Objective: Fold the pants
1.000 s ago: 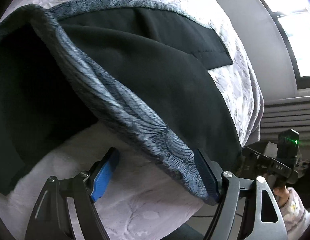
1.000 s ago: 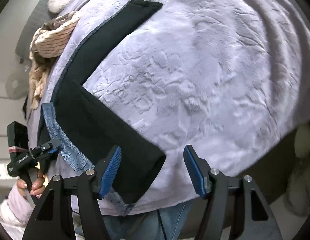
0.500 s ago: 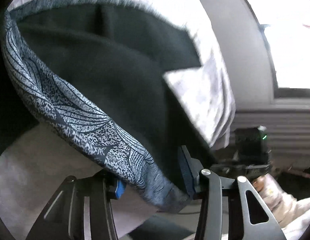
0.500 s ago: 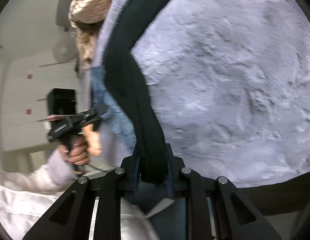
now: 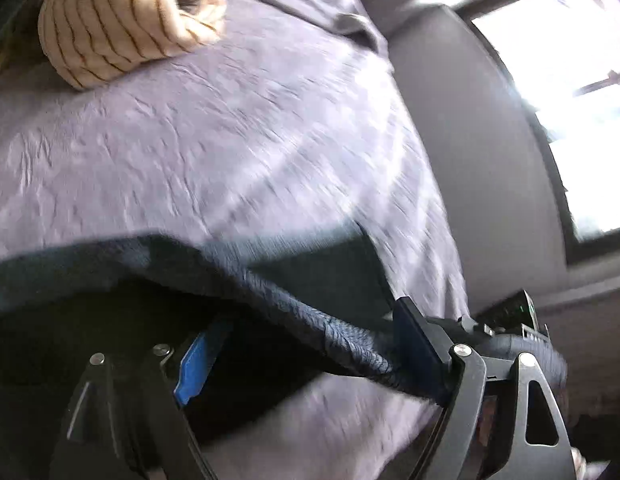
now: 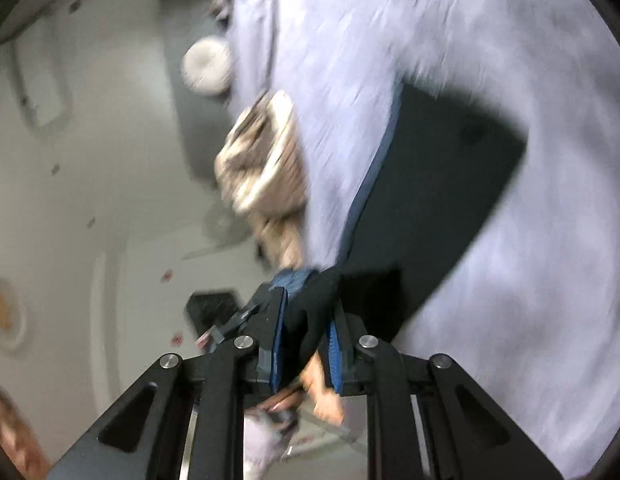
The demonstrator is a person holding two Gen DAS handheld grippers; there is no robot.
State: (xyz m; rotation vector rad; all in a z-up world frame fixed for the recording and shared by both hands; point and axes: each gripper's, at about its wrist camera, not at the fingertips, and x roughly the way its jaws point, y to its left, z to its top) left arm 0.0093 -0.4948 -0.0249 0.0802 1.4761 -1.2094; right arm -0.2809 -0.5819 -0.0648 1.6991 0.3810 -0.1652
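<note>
The left tool [image 5: 310, 354] has just been opening; its fingers stand spread, and the patterned band of the pants [image 5: 330, 332] runs between them, though whether it touches the pads is blurred. The pants lie dark on the lilac bed [image 5: 230, 140], near a striped cloth [image 5: 122, 28]. The right tool [image 6: 306, 344] pinches a bunched edge of the pants. The step looks like carrying one end over for a fold; next, the edges need lining up before release.
</note>
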